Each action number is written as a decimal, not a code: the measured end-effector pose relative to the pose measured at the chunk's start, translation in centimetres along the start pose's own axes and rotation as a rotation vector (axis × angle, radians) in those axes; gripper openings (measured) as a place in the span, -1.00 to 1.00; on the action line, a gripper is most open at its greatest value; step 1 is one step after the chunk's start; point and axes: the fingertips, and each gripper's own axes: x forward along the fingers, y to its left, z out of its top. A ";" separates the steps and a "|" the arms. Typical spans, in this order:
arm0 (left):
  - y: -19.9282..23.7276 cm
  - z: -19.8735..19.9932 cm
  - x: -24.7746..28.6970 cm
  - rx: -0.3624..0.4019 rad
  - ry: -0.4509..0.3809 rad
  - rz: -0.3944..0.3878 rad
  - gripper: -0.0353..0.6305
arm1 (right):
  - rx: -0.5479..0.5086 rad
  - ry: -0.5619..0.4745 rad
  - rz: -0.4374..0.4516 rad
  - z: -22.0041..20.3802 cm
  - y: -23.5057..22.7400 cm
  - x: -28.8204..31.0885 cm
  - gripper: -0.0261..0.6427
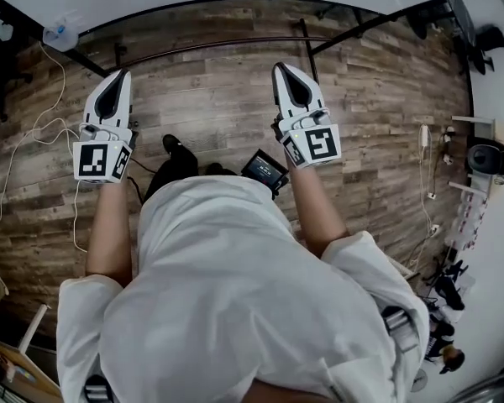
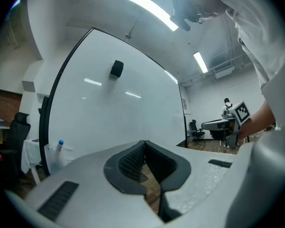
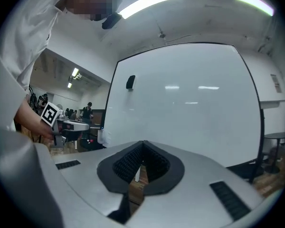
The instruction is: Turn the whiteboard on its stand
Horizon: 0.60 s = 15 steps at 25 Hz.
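The whiteboard (image 3: 190, 103) stands upright on its stand (image 1: 235, 42), far ahead and untouched. The left gripper (image 2: 143, 145) and right gripper (image 3: 142, 144) point level at its face, fingers (image 2: 130, 163) pressed together on nothing, seemingly readied to push rather than pinch.

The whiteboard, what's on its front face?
A small black object sits high on the whiteboard; the rest is blank apart from light reflections. A blue-capped bottle sits in a clear pouch at its edge. Whatever is behind the board is hidden.
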 end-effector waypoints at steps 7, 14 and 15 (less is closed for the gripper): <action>-9.8 0.1 -4.6 -0.029 0.002 -0.014 -0.88 | 0.101 0.001 -0.085 -1.2 -0.4 -13.1 -0.93; -13.4 1.2 -8.9 -0.041 -0.008 -0.021 -0.88 | 0.110 -0.008 -0.159 -1.0 1.1 -20.4 -0.93; -13.4 1.3 -9.5 -0.042 -0.008 -0.025 -0.88 | 0.104 -0.012 -0.164 -0.6 1.7 -21.0 -0.93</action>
